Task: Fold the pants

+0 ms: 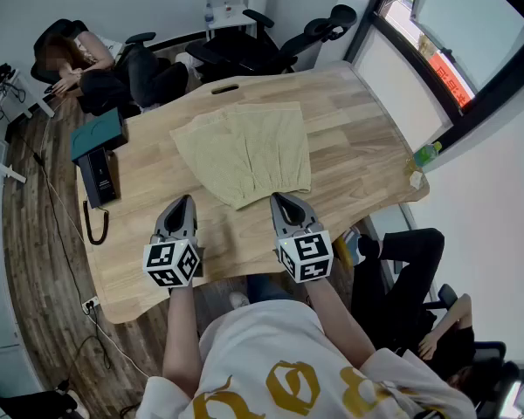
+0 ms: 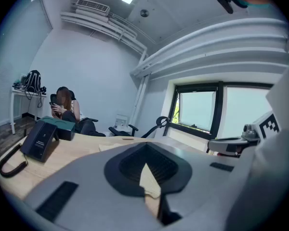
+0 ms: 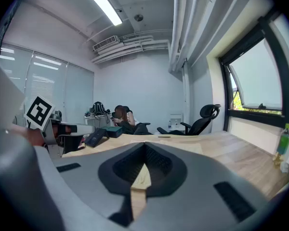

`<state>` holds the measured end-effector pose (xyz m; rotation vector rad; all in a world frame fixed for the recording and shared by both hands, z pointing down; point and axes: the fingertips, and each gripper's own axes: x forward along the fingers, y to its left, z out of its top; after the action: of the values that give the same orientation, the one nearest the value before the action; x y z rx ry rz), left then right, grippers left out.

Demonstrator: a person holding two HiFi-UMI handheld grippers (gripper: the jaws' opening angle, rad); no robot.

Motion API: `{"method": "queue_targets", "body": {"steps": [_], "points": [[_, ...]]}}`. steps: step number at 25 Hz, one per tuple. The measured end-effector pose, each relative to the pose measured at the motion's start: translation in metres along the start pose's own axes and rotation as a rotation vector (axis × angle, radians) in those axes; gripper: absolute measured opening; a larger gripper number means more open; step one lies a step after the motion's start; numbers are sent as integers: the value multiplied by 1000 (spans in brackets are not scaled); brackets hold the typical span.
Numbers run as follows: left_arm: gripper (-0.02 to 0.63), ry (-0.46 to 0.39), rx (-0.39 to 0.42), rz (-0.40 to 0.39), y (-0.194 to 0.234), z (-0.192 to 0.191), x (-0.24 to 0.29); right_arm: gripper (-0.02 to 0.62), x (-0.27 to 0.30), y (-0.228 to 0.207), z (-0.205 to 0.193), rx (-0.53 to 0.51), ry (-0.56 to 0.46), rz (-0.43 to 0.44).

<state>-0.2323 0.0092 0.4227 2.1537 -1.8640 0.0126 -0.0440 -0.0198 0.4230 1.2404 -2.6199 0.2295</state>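
Beige pants (image 1: 244,151) lie flat on the tabletop (image 1: 358,138), lengthwise toward the person, near edge just ahead. The left hand-held gripper (image 1: 184,202) and right hand-held gripper (image 1: 280,200) are both clenched and empty; the right sits nearer the cloth.

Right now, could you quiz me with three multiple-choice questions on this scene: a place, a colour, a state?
1. Where do the pants lie? A. on the table B. on a chair C. on the floor
2. What colour are they? A. blue B. beige C. black
3. How are the left gripper and right gripper? A. both open B. both shut, empty C. one holding the pants
Answers: 1 A, spread on the tabletop; 2 B, pale beige cloth; 3 B, jaws together, nothing between.
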Motion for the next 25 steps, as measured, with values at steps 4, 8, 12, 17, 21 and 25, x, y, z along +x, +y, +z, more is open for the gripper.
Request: {"method": "queue_targets", "body": {"steps": [4, 8, 12, 17, 21, 25], "points": [[7, 6, -5, 6, 5, -1, 0, 5, 2, 0, -2, 3, 9, -6], [8, 7, -9, 15, 9, -3, -2, 5, 3, 0, -5, 1, 15, -11], [8, 10, -17, 22, 12, -5, 0, 5, 7, 0, -8, -5, 20, -5], [8, 22, -46, 21, 16, -9, 6, 6, 15, 5, -12, -62, 36, 1], [8, 38, -52, 26, 22, -11, 15, 6, 25, 11, -17, -75, 60, 38], [8, 51, -45, 49, 29, -13, 26, 6, 37, 14, -21, -76, 81, 79]]}}
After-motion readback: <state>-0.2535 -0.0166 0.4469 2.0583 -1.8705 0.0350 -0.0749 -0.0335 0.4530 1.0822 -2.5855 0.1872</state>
